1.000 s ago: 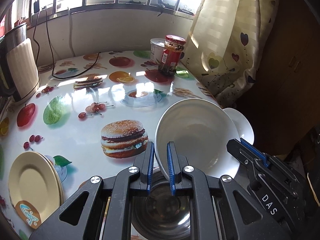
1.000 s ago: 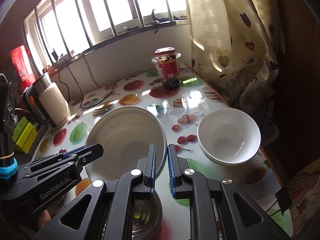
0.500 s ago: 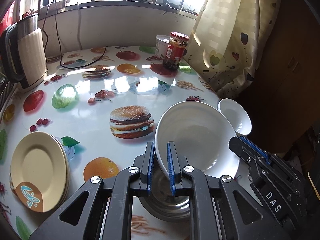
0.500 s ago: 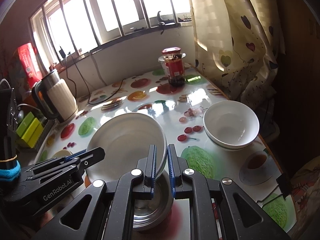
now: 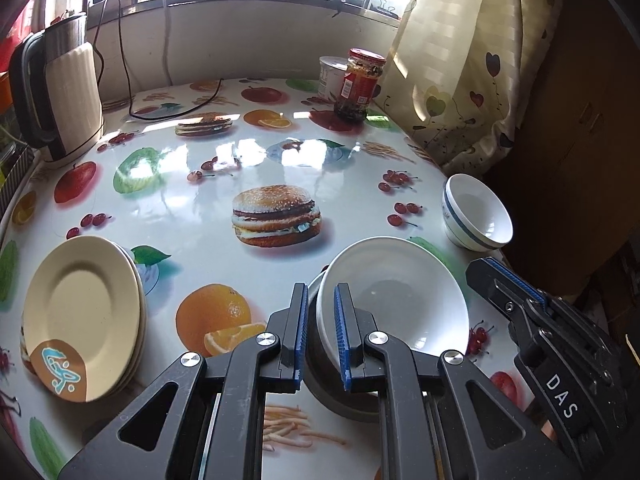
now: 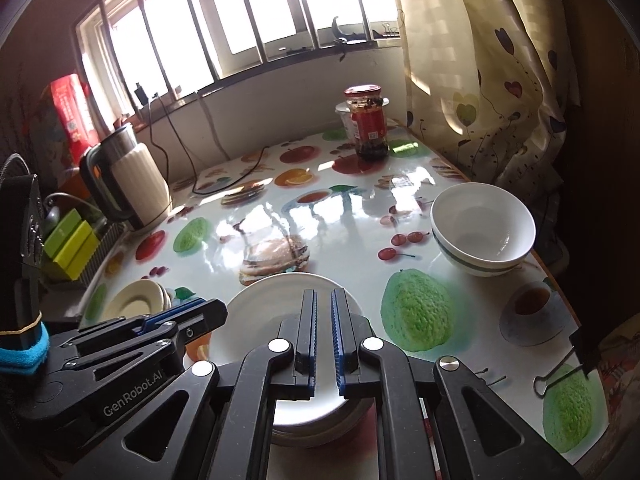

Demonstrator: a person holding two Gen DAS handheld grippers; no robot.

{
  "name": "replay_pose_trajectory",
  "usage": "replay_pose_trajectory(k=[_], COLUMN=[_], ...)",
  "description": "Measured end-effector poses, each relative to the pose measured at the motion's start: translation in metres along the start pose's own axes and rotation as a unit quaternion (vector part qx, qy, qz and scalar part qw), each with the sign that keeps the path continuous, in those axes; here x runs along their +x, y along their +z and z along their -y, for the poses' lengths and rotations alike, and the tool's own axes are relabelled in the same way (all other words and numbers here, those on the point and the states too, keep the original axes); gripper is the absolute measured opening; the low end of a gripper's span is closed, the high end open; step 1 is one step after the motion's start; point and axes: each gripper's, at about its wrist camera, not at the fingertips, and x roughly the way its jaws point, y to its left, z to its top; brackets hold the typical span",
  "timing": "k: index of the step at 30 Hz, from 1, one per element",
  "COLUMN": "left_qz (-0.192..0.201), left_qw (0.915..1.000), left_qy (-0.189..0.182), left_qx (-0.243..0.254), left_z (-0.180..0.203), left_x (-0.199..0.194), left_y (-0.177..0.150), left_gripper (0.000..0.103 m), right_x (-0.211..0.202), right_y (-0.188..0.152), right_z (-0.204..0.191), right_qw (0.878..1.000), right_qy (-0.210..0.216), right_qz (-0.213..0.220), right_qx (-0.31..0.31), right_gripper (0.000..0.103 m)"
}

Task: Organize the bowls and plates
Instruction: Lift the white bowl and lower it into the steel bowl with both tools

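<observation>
A large white bowl sits in a steel bowl near the table's front edge. My left gripper is shut on the white bowl's left rim. My right gripper stands over the white bowl, jaws nearly closed, with nothing seen between them. It shows at the right in the left wrist view. A stack of cream plates lies at the front left. Stacked white bowls with a blue band stand at the right edge; they also show in the right wrist view.
A kettle stands at the back left with its cable on the table. A red-lidded jar and a white tub stand at the back right by the curtain. A binder clip lies at the front right.
The white bowl has come down from a steep tilt into the steel bowl. Both grippers moved back and down; the right one no longer grips its rim.
</observation>
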Motion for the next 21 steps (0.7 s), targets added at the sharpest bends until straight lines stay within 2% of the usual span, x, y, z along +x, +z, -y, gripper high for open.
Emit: replay_pose_trajectory(k=[6, 21], left_qz=[0.004, -0.020], left_qw=[1.0000, 0.9997], left_qy=[-0.003, -0.009], left_qx=[-0.007, -0.014], left_z=[-0.002, -0.002], left_x=[0.001, 0.014], left_y=[0.002, -0.003], left_gripper=[0.014, 0.014], right_x=[0.003, 0.021], right_y=[-0.001, -0.010], right_z=[0.014, 0.028], right_qw=[1.000, 0.998], right_qy=[-0.008, 0.011], right_qz=[-0.005, -0.039], right_qx=[0.020, 0.053], right_gripper=[0.008, 0.013])
